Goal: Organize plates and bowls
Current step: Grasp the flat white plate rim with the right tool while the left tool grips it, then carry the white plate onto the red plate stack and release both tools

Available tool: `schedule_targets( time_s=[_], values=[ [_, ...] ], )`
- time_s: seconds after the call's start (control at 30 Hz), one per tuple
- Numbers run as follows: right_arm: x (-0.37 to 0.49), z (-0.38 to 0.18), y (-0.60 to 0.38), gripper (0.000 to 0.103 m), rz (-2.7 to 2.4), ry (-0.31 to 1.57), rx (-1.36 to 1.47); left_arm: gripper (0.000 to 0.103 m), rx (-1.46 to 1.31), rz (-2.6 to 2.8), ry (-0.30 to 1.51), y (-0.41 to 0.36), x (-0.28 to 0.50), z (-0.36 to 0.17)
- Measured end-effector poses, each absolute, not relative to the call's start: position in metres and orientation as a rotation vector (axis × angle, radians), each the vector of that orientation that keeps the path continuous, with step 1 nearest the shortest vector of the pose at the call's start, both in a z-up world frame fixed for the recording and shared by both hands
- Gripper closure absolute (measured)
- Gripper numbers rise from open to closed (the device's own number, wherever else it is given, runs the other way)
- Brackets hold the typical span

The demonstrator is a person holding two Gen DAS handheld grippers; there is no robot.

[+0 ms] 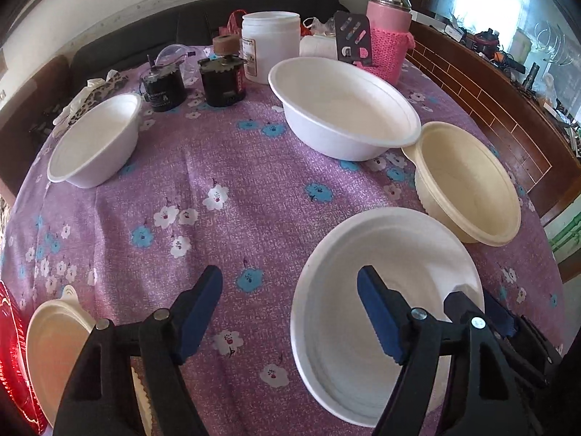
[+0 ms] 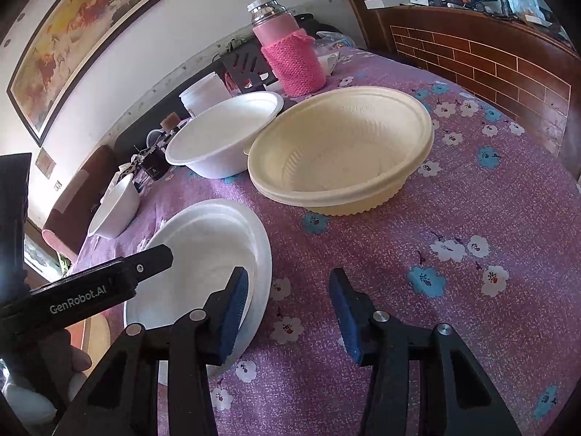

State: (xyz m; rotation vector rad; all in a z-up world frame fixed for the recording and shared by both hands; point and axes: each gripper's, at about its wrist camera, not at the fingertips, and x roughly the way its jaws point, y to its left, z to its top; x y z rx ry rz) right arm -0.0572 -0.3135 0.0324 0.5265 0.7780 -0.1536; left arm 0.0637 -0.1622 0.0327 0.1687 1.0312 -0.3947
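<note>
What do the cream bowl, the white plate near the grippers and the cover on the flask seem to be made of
Cream bowl: likely moulded pulp or thin plastic, matt, with fluted walls and a rolled rim. White plate: probably disposable foam or pulp, matt white, thick soft-edged rim. Flask cover: pink knitted yarn, stitches visible; the flask's top looks like shiny metal.

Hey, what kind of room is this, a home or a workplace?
Most likely a lived-in home room. A table under a floral tablecloth, a dark sofa behind it, and a framed painting on the wall all point that way.
</note>
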Motion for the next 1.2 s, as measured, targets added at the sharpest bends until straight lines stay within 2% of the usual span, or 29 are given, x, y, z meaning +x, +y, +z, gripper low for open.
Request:
schedule_targets(
  time_s=[0.03, 0.07, 0.1, 0.13, 0.17, 0.2, 0.23, 0.43, 0.63, 0.9, 1.03, 1.2],
  values=[
    [-0.056, 0.032, -0.312, 0.053, -0.153, 0.784, 0.521, 0.029, 0.160, -0.410, 1.051, -0.164, 0.064, 0.029],
    [-0.055, 0.031, -0.311, 0.054, -0.149, 0.790, 0.515, 0.035, 0.153, -0.427, 1.068, -0.166, 0.064, 0.027],
    [-0.054, 0.030, -0.309, 0.060, -0.144, 0.792, 0.511, 0.065, 0.155, -0.435, 1.082, -0.168, 0.063, 0.024],
    [-0.053, 0.030, -0.308, 0.069, -0.135, 0.792, 0.509, 0.085, 0.158, -0.444, 1.110, -0.171, 0.063, 0.020],
    [-0.053, 0.030, -0.306, 0.073, -0.121, 0.791, 0.509, 0.085, 0.141, -0.451, 1.128, -0.171, 0.061, 0.019],
    [-0.053, 0.030, -0.305, 0.081, -0.104, 0.788, 0.512, 0.086, 0.138, -0.444, 1.119, -0.172, 0.058, 0.019],
    [-0.053, 0.031, -0.303, 0.085, -0.093, 0.784, 0.512, 0.087, 0.142, -0.439, 1.109, -0.171, 0.055, 0.021],
    [-0.057, 0.030, -0.306, 0.089, -0.072, 0.766, 0.541, 0.094, 0.104, -0.430, 1.072, -0.155, 0.036, 0.039],
    [-0.066, 0.051, -0.283, 0.089, 0.007, 0.744, 0.553, 0.094, 0.053, -0.386, 0.962, -0.114, 0.005, 0.076],
    [-0.058, 0.112, -0.183, 0.089, 0.159, 0.722, 0.381, 0.094, -0.107, -0.259, 0.846, 0.004, -0.021, 0.117],
    [-0.039, 0.128, -0.112, 0.089, 0.263, 0.743, 0.306, 0.094, -0.185, -0.153, 0.815, 0.079, -0.024, 0.123],
    [-0.012, 0.122, -0.018, 0.088, 0.374, 0.807, 0.219, 0.094, -0.269, -0.009, 0.831, 0.168, -0.019, 0.110]
  ],
)
